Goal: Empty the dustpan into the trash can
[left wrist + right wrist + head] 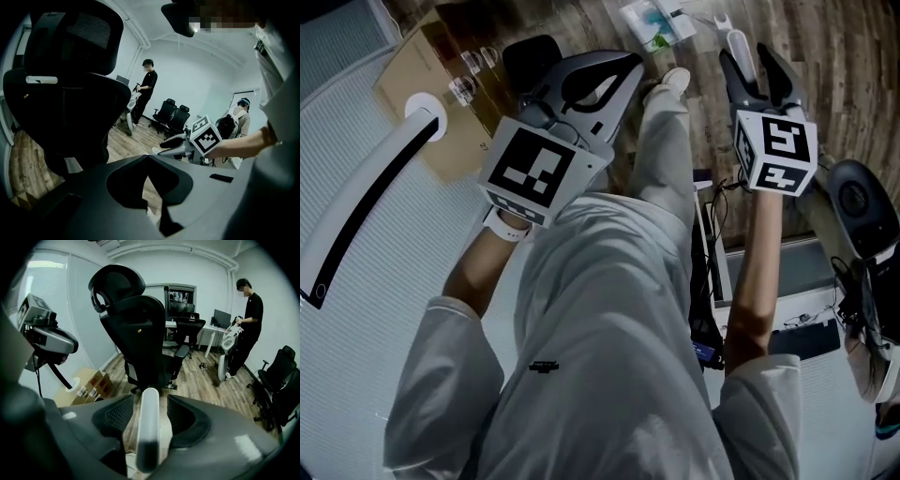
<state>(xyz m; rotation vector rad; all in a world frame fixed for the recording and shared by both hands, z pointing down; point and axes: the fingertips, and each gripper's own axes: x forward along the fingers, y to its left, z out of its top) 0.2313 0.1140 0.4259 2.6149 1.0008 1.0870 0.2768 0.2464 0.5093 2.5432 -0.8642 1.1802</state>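
Left gripper (149, 156) is closed up tight with nothing in it, tips meeting, and a black office chair (70, 93) sits right next to it. Right gripper (149, 399) is wide open around an upright white handle (148, 427), with a gap on each side, so no squeeze on it. It looks like the dustpan's handle, but I can't make out the pan itself. As for labels, the marker cubes (534, 171) carry black-and-white squares. The cardboard box (431, 94) on the wood floor (825, 56) has glasses pictured on it, but its text is too small to read.
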